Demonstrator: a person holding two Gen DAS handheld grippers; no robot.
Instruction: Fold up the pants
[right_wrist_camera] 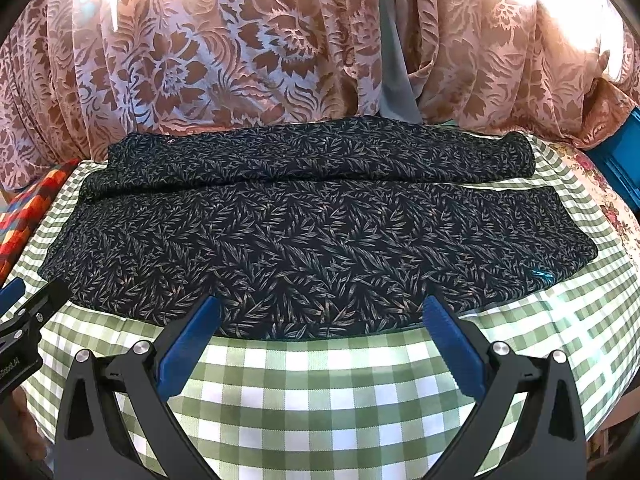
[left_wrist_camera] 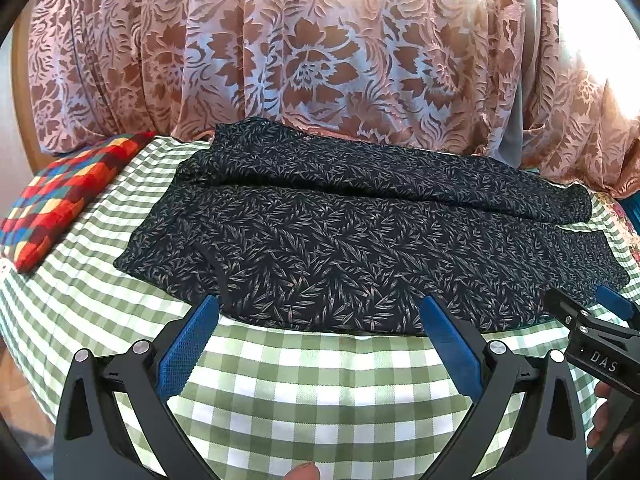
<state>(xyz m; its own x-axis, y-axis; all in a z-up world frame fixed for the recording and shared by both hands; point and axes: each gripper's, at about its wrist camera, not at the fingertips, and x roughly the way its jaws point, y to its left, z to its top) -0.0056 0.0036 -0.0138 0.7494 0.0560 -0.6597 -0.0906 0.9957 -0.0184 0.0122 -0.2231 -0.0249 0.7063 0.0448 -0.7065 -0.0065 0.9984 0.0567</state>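
Backdrop: pink floral-patterned curtain (left_wrist_camera: pixel 312 60), gathered in folds, strongly backlit along its top edge. Surface: green-and-white checked cloth (right_wrist_camera: pixel 320 392). Left side: multicoloured checked cushion (left_wrist_camera: pixel 60 200). Right side: rose-print fabric (right_wrist_camera: pixel 612 208), with a blue crate (right_wrist_camera: pixel 620 160) beyond it.

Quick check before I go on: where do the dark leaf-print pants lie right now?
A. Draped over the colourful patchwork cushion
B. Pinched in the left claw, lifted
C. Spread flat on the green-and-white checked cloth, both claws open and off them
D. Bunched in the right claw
C: the dark leaf-print pants lie flat on the green-and-white checked cloth, while the left claw and right claw are open with nothing between their blue fingers.
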